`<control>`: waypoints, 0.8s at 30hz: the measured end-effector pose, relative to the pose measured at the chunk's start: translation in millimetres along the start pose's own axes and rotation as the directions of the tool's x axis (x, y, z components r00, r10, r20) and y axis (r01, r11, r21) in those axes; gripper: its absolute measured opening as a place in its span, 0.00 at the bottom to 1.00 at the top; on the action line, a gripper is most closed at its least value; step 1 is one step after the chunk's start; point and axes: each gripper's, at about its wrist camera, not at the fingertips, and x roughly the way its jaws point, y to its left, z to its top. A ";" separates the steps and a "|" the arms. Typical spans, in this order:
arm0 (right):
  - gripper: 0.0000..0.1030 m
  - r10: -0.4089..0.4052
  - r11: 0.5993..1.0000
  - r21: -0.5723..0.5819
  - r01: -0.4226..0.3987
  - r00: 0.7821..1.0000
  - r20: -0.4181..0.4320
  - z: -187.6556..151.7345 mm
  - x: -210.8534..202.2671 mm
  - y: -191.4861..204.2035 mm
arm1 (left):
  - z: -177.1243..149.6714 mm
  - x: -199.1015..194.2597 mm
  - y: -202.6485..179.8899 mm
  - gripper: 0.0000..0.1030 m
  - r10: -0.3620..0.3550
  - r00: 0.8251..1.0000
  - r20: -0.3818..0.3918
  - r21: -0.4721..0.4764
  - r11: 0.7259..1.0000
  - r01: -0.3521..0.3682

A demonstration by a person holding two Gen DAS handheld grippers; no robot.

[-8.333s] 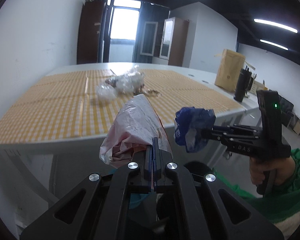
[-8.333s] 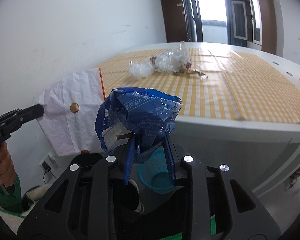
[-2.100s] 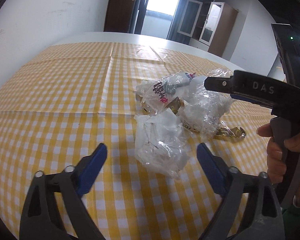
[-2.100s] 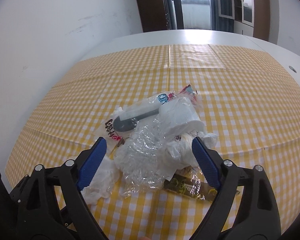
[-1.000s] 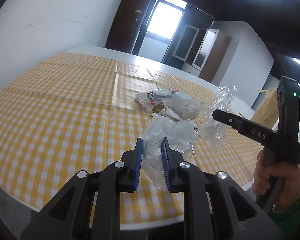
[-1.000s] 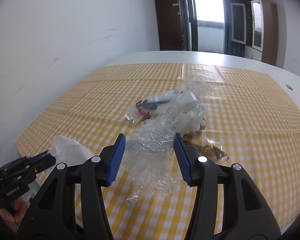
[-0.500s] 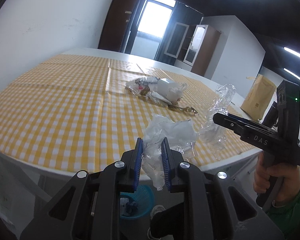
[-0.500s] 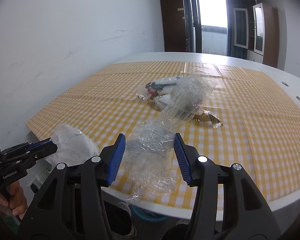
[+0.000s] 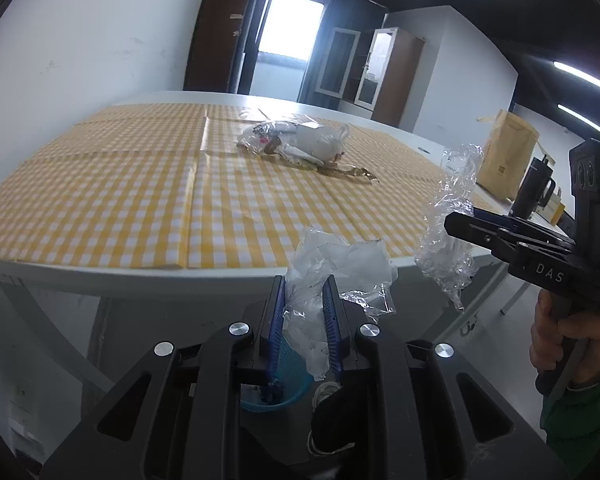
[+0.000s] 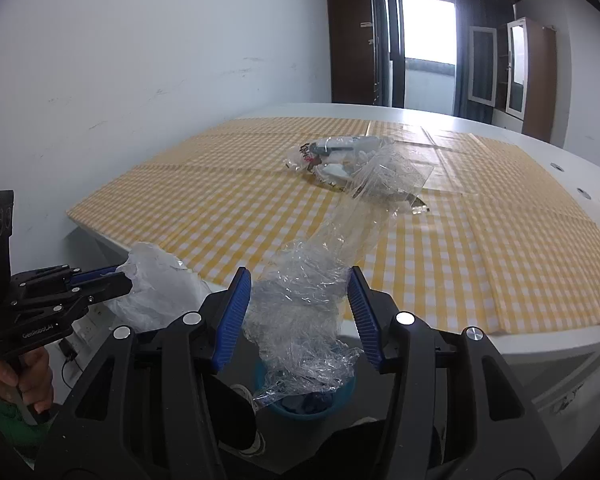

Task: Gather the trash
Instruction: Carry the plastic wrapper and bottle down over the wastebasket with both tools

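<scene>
Left gripper [image 9: 304, 312] is clamped on a crumpled white plastic bag [image 9: 340, 264]; right gripper [image 10: 300, 312] grips a long clear cellophane wrapper [image 10: 320, 276]. Both hang past the table edge, directly above the blue bin [image 10: 312, 404] below; more trash [image 9: 296, 144] remains on the checked tablecloth [image 9: 140, 184].

1. The near half of the desk [image 9: 100, 208] lies bare and open to pass over.
2. A trash pile [image 9: 300, 146] sits mid-desk.
3. Below the desk edge, a blue basket [image 10: 304, 404] stands on the floor, seemingly beside a shoe [image 9: 326, 392].
4. A brown bag [image 9: 504, 160] and dark mug [image 9: 534, 190] crowd the far right.
</scene>
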 end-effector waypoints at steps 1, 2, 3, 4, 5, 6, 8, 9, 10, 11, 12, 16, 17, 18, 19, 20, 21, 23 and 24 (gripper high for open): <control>0.46 0.002 1.000 0.002 -0.002 1.000 0.001 -2.7 -2.6 1.1 | -3.1 -2.6 -1.4 0.18 -0.011 1.000 -0.001 0.001 1.000 0.011; 0.46 0.008 1.000 0.003 -0.008 1.000 0.001 -6.4 -5.2 2.5 | -5.3 -3.7 -2.8 0.18 -0.016 1.000 -0.003 0.003 1.000 0.016; 0.46 0.013 1.000 0.001 -0.013 1.000 -0.002 -13.0 -7.8 5.8 | -8.7 -4.0 -3.6 0.18 -0.019 1.000 -0.007 0.005 1.000 0.020; 0.46 0.014 1.000 -0.002 -0.014 1.000 -0.005 -18.7 -10.6 8.5 | -13.9 -2.0 -4.3 0.18 -0.016 1.000 -0.019 0.010 1.000 0.017; 0.46 0.014 1.000 -0.003 -0.014 1.000 -0.010 -24.4 -11.9 10.6 | -19.2 0.1 -4.9 0.18 -0.013 0.999 -0.033 0.013 1.000 0.013; 0.46 0.015 1.000 -0.004 -0.015 1.000 -0.019 -31.8 -13.2 12.4 | -26.0 4.0 -4.3 0.18 -0.010 0.999 -0.053 0.013 1.000 0.011; 0.46 0.019 1.000 -0.002 -0.019 0.999 -0.039 -43.6 -12.2 14.7 | -36.9 10.6 -2.6 0.17 -0.009 0.997 -0.081 0.010 1.000 0.010; 0.46 0.019 1.000 -0.002 -0.019 0.998 -0.052 -51.0 -11.6 15.7 | -43.2 14.6 -1.2 0.17 -0.009 0.995 -0.098 0.008 1.000 0.010; 0.46 0.019 1.000 0.000 -0.019 0.998 -0.064 -57.4 -11.4 16.1 | -47.6 18.0 -0.6 0.17 -0.007 0.994 -0.112 0.006 1.000 0.007; 0.46 0.022 1.000 0.002 -0.022 0.996 -0.081 -64.6 -9.6 17.1 | -51.5 21.2 0.2 0.17 -0.005 0.992 -0.124 0.005 1.000 0.006; 0.46 0.025 1.000 0.001 -0.025 0.996 -0.091 -69.8 -8.9 18.2 | -56.3 26.3 1.2 0.18 -0.004 0.990 -0.141 0.005 1.000 0.005; 0.46 0.040 0.999 -0.006 -0.041 0.991 -0.130 -91.5 -2.8 22.9 | -67.6 40.4 2.4 0.18 0.003 0.983 -0.183 0.000 1.000 -0.003; 0.46 0.042 0.999 -0.005 -0.043 0.989 -0.140 -96.2 0.2 23.1 | -70.1 44.0 3.4 0.18 0.003 0.982 -0.191 -0.003 1.000 -0.004; 0.46 0.042 0.999 -0.002 -0.043 0.988 -0.149 -100.5 3.2 23.7 | -72.3 47.9 4.8 0.18 0.005 0.980 -0.200 -0.006 1.000 -0.006; 0.46 0.042 0.999 0.000 -0.042 0.986 -0.158 -105.5 7.6 23.6 | -76.5 53.8 6.9 0.17 0.014 0.977 -0.212 -0.010 1.000 -0.016; 0.46 0.041 0.999 0.000 -0.041 0.985 -0.166 -108.8 11.2 23.6 | -79.5 59.3 8.9 0.17 0.031 0.974 -0.223 -0.011 0.999 -0.035; 0.46 0.041 0.999 0.004 -0.041 0.983 -0.181 -114.1 16.8 23.4 | -82.9 64.2 11.8 0.17 0.052 0.971 -0.234 -0.012 0.998 -0.057; 0.46 0.051 0.999 0.018 -0.048 0.977 -0.209 -121.1 30.1 22.3 | -87.7 73.9 18.7 0.17 0.058 0.966 -0.252 -0.027 0.997 -0.067; 0.46 0.063 0.998 0.028 -0.058 0.972 -0.226 -125.6 37.5 21.8 | -88.6 76.1 20.8 0.17 0.056 0.964 -0.259 -0.033 0.997 -0.067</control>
